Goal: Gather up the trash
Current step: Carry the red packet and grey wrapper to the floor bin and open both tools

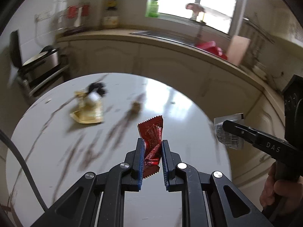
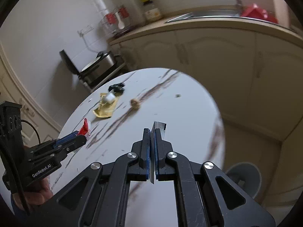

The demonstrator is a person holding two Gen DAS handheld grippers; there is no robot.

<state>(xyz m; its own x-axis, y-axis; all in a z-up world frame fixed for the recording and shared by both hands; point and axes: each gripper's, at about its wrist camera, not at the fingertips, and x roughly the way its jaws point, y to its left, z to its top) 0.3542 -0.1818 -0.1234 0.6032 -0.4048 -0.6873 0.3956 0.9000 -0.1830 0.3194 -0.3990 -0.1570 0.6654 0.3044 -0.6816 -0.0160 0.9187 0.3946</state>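
My left gripper (image 1: pixel 152 141) is shut on a crumpled red wrapper (image 1: pixel 151 132) and holds it above the round white marble table (image 1: pixel 47 151). My right gripper (image 2: pixel 152 130) is shut on a flat silver wrapper (image 2: pixel 160 126), seen edge-on; in the left wrist view the silver wrapper (image 1: pixel 227 132) hangs past the table's right edge. The left gripper with the red wrapper (image 2: pixel 84 128) shows at the left of the right wrist view. On the table lie a yellow wrapper (image 1: pixel 87 111) with a white piece on it, a black scrap (image 1: pixel 97 88) and a small brown crumpled ball (image 1: pixel 136 106).
A grey bin (image 2: pixel 244 177) stands on the floor right of the table. Cream kitchen cabinets (image 1: pixel 170 64) with a sink and red items run behind. A metal rack with an appliance (image 1: pixel 39 64) stands at the back left.
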